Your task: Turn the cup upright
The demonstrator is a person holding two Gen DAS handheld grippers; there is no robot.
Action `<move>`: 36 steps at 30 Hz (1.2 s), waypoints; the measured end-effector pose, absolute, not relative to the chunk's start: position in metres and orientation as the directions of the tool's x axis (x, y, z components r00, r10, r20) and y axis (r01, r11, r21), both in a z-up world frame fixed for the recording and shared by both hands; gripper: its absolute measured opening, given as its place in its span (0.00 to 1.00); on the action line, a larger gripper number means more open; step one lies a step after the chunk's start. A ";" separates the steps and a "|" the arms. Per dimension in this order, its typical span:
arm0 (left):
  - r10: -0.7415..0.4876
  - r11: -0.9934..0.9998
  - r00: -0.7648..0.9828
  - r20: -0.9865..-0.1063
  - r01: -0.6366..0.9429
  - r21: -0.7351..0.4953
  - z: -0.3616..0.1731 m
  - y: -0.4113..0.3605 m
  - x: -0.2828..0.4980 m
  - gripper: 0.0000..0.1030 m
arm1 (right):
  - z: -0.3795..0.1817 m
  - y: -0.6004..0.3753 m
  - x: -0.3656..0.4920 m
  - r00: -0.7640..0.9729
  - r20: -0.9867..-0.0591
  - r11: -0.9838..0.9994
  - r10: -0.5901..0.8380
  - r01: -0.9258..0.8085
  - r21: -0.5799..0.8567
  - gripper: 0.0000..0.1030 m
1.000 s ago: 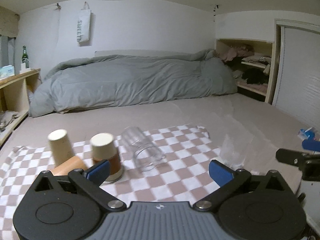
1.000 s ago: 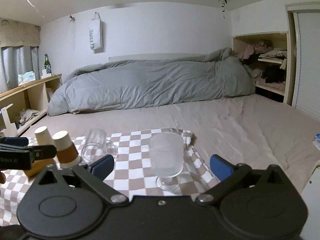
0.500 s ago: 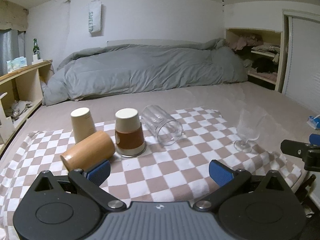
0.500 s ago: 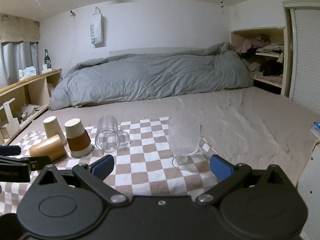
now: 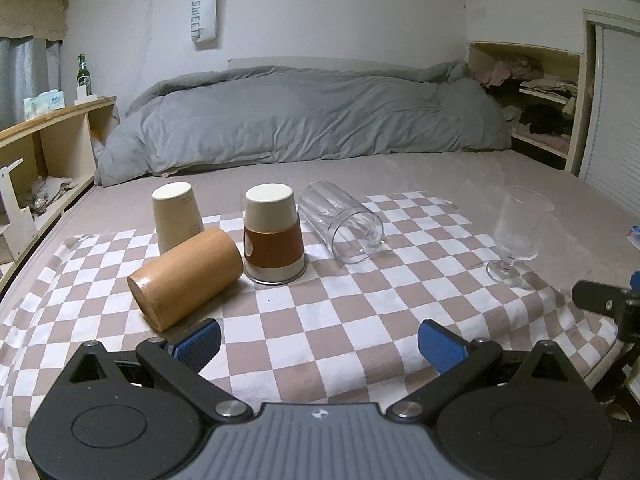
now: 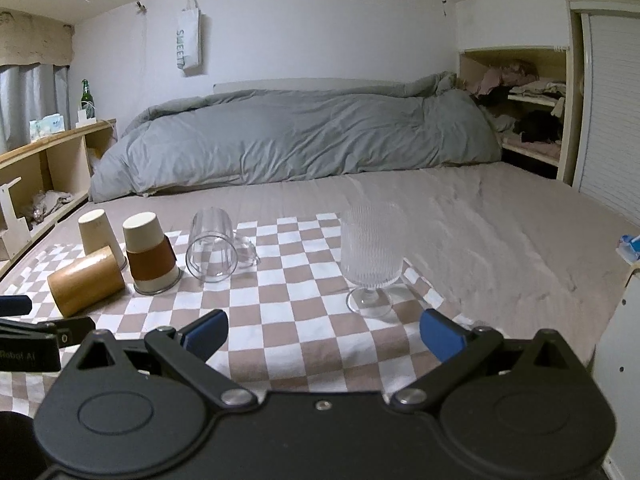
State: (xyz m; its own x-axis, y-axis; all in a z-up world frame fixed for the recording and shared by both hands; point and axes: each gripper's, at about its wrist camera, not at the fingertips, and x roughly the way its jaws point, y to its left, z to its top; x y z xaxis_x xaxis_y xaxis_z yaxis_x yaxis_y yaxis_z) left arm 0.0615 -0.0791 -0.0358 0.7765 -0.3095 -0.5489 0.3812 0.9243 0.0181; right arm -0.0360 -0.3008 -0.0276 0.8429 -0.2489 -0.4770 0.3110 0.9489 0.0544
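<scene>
Goblet (image 6: 372, 256) now stands upright on its foot at the right end of the checkered cloth (image 5: 320, 320); a second ago it filled the right view just ahead of the fingers, and since then the right hand-held gripper (image 6: 323, 334) has pulled back and up, leaving the goblet free. Reads as one flip done and let go. Left view has also risen and backed off, so the whole row is in frame.

Still to flip, my read:
- wooden cup (image 5: 186, 276) on its side, touching the sleeved cup
- clear tumbler (image 5: 340, 222) on its side, mouth toward camera
- brown-sleeved paper cup (image 5: 273, 238) upside down
- plain paper cup (image 5: 176, 216) upside down, behind the wooden one

Pose: left hand-held gripper (image 5: 318, 344) hovers low over the near cloth edge, fingers spread wide, nothing between them, left blue pad (image 5: 198, 340) just short of the wooden cup's base. Right one is likewise released and empty, aimed at the goblet, apart from it.

Wooden cup looks like the nearest candidate for the left.
</scene>
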 end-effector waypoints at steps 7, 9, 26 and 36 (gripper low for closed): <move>-0.299 0.928 0.779 -0.551 0.372 0.023 -0.037 -0.079 0.063 1.00 | -0.032 -0.297 -0.034 0.830 -0.494 0.946 -0.260 0.322 0.044 1.00; -0.294 0.931 0.780 -0.552 0.365 0.021 -0.037 -0.079 0.063 1.00 | -0.032 -0.298 -0.034 0.827 -0.496 0.945 -0.265 0.326 0.039 1.00; -0.293 0.932 0.781 -0.552 0.362 0.016 -0.038 -0.078 0.063 1.00 | -0.033 -0.295 -0.033 0.815 -0.503 0.939 -0.287 0.342 0.018 1.00; -0.299 0.931 0.780 -0.549 0.365 0.012 -0.037 -0.079 0.061 1.00 | -0.035 -0.296 -0.032 0.812 -0.504 0.938 -0.293 0.347 0.014 1.00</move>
